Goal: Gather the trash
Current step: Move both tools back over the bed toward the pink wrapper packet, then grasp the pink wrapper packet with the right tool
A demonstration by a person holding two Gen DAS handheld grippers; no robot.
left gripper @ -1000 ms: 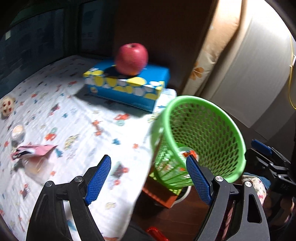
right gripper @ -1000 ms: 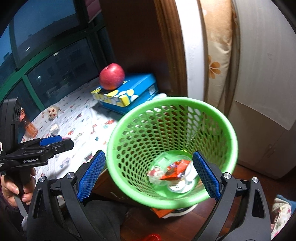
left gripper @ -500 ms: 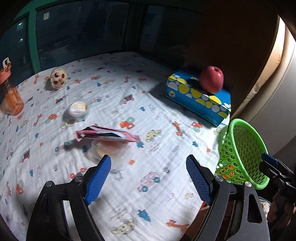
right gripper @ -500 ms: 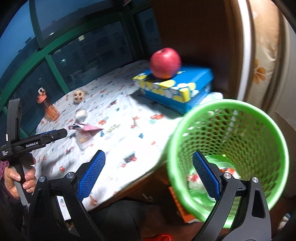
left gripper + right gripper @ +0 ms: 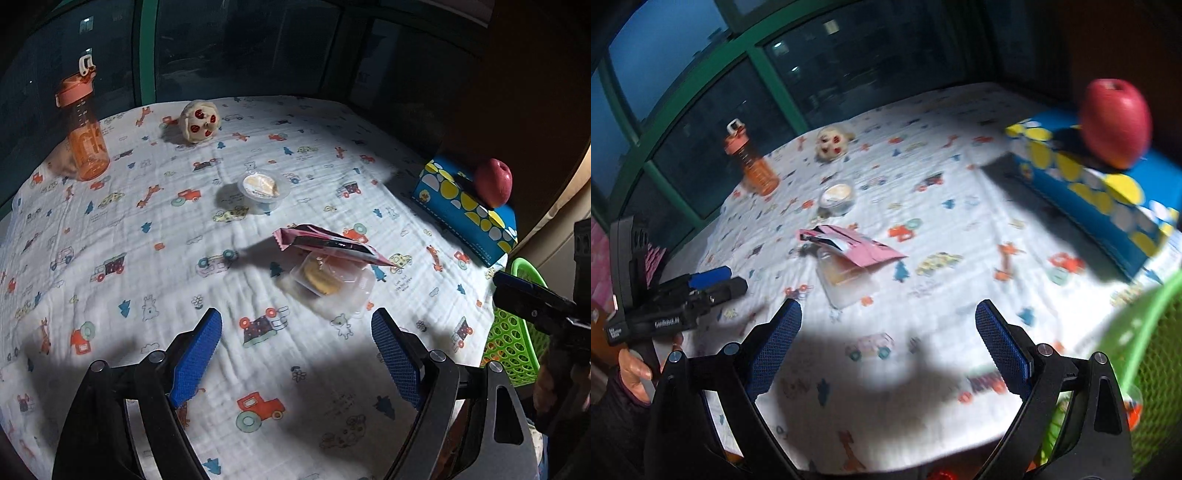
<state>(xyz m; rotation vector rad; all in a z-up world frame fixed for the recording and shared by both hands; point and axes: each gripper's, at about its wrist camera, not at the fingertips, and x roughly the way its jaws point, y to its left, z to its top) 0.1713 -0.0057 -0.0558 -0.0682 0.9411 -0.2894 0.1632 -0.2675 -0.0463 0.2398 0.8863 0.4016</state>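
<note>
Counter: one, rounded, under white quilted cloth printed with small vehicles. Its right edge drops off at 3 o'clock in my left view; dark windows stand behind its far edge at 12. Bare cloth lies wide open below my fingers and toward 9 o'clock.

Left gripper: my fingers, blue ribbed pads, spread apart and empty, over bare cloth.

Right gripper: likewise spread, nothing between the fingers.

Trash, three pieces:
- pink wrapper, one, flat foil, crumpled, lying partly on the tray.
- clear plastic tray, one, squarish, with a tan round inside, just past my left fingers at 1 o'clock.
- clear cup, one, round, with a peeled lid, farther out at 12.

Green basket: one, plastic mesh, off the counter's edge at 3 o'clock.

Other: one orange bottle at 10; one round plush toy at 11; one blue tissue box at 2, one red apple on top.
</note>
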